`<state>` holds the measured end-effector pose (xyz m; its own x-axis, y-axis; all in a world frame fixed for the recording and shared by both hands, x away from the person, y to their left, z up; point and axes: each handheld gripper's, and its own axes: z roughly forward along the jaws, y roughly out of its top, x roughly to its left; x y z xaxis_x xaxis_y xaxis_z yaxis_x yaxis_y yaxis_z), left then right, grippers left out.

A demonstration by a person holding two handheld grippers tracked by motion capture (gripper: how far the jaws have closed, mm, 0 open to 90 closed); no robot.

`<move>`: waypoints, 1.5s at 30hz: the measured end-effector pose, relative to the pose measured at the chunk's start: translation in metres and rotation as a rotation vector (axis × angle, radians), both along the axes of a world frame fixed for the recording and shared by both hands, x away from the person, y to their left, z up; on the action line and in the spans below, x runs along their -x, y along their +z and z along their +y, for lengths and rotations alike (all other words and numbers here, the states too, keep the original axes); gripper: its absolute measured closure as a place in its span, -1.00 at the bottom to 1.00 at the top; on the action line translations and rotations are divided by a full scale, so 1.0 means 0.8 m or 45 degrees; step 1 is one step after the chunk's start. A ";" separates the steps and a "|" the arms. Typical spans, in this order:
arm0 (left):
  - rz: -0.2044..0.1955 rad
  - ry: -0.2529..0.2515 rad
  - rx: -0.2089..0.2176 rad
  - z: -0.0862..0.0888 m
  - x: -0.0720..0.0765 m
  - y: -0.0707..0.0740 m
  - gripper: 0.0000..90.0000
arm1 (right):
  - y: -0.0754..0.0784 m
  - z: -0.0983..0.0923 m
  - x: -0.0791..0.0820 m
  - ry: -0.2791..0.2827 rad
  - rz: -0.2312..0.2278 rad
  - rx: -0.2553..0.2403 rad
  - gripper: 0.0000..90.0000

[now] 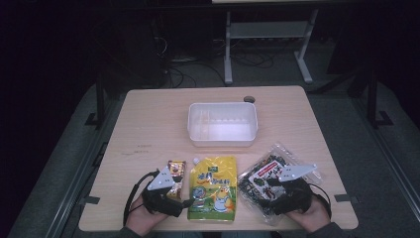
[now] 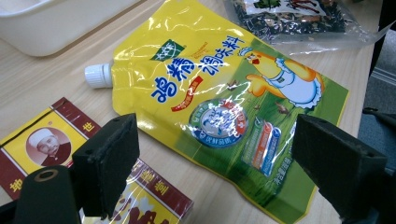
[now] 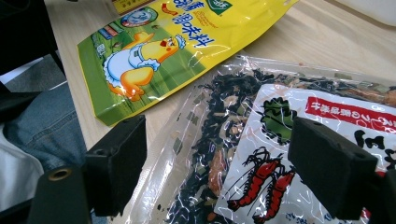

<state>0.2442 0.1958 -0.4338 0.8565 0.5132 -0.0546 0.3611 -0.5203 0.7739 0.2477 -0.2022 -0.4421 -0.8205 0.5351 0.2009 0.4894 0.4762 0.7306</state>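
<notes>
A yellow spouted pouch [image 1: 214, 187] [image 2: 224, 102] [image 3: 163, 42] with a cartoon chick lies flat at the table's front centre. Left of it lies a small red-and-yellow box [image 1: 176, 171] [image 2: 51, 154]. Right of it lies a clear bag of dark dried seaweed [image 1: 270, 181] [image 3: 261, 154] [image 2: 289, 16] with a shrimp label. My left gripper [image 1: 185, 196] [image 2: 215, 161] stands open just above the box and the pouch's lower left. Over the seaweed bag my right gripper [image 1: 267, 191] [image 3: 217, 161] is open too. Neither holds anything.
A white plastic bin [image 1: 223, 124] [image 2: 51, 21] stands empty at the table's middle, beyond the packets. A small round hole [image 1: 249, 99] is in the tabletop behind it. Past the far edge are desk legs and cables on the floor.
</notes>
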 end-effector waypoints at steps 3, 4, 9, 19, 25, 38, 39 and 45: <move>-0.011 -0.006 -0.009 -0.004 0.000 0.002 -0.67 | 0.001 -0.001 0.000 0.003 -0.005 0.002 -0.59; -0.012 -0.008 -0.010 -0.005 0.000 0.002 -0.66 | 0.001 -0.002 0.000 0.001 -0.005 -0.003 -0.58; -0.016 -0.029 -0.017 -0.016 0.001 0.005 -0.65 | 0.006 -0.008 0.001 -0.013 -0.015 -0.002 -0.58; -0.023 -0.103 -0.034 -0.048 -0.004 0.014 -0.65 | 0.020 -0.033 -0.006 -0.110 -0.011 -0.001 -0.58; -0.047 -0.148 -0.042 -0.075 -0.009 0.023 -0.65 | 0.030 -0.056 -0.016 -0.185 0.000 -0.003 -0.57; -0.019 -0.224 -0.048 -0.124 -0.020 0.030 -0.65 | 0.046 -0.098 -0.030 -0.319 0.017 0.017 -0.54; -0.019 -0.231 -0.046 -0.127 -0.021 0.030 -0.65 | 0.046 -0.100 -0.031 -0.328 0.021 0.018 -0.54; -0.011 -0.257 -0.055 -0.147 -0.023 0.032 -0.65 | 0.047 -0.112 -0.040 -0.366 0.042 0.050 -0.52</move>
<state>0.2627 0.0784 -0.4084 0.9426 0.3326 -0.0286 0.2395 -0.6142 0.7519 0.2795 -0.2916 -0.4041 -0.6274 0.7527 0.1997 0.6318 0.3420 0.6956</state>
